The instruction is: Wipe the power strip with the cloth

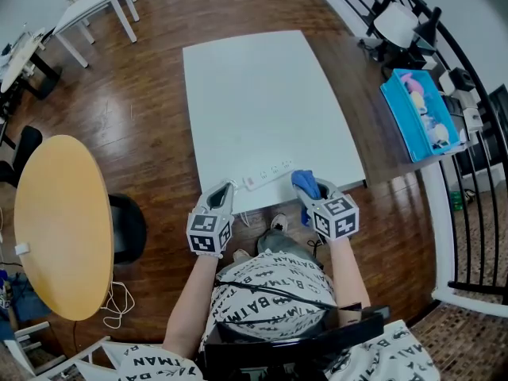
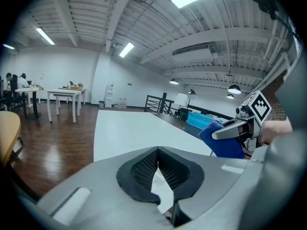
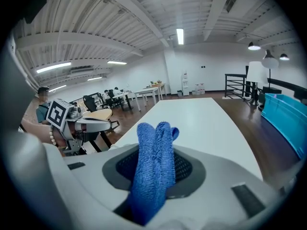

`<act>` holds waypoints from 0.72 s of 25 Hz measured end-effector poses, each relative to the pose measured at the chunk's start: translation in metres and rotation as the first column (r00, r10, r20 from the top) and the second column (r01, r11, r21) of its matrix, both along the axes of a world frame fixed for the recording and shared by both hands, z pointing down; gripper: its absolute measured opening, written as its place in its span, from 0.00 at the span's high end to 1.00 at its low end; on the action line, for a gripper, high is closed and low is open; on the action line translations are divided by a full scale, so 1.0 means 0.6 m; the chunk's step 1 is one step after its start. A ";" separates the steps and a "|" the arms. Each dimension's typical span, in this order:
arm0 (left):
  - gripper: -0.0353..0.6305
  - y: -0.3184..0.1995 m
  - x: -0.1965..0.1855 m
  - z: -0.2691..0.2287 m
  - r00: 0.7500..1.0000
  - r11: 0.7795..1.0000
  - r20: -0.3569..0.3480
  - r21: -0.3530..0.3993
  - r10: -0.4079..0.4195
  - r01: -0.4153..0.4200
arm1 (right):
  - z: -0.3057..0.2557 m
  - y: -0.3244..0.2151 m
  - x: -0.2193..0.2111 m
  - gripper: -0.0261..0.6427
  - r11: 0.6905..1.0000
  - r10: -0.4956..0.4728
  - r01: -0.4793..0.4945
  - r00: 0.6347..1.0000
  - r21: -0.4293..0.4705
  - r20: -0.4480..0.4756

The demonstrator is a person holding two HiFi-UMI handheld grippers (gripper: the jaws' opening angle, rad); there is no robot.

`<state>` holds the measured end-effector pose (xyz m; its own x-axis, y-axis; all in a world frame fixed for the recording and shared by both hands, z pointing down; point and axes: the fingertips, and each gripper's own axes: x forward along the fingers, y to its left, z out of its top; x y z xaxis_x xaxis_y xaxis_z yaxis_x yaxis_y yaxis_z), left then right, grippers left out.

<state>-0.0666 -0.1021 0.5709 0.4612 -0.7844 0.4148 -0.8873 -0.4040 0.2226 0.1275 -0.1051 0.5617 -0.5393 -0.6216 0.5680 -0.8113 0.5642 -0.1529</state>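
A white table (image 1: pixel 262 101) carries a white power strip (image 1: pixel 266 175) near its front edge.

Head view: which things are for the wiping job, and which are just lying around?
For the job: blue cloth, power strip, right gripper holding the cloth.
Just lying about: round yellow table, blue bin, white desk.

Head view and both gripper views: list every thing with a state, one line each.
left tool: jaws shut, tip by the power strip's left end.
right tool: shut on the blue cloth.
blue cloth: folded, sticking out past the jaws.
power strip: lying flat on the white table, near its front edge.
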 end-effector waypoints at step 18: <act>0.95 -0.001 0.002 -0.004 1.000 1.000 -0.005 0.012 -0.001 0.001 | 0.003 0.001 0.005 0.76 1.000 0.003 -0.003 1.000 -0.001 -0.015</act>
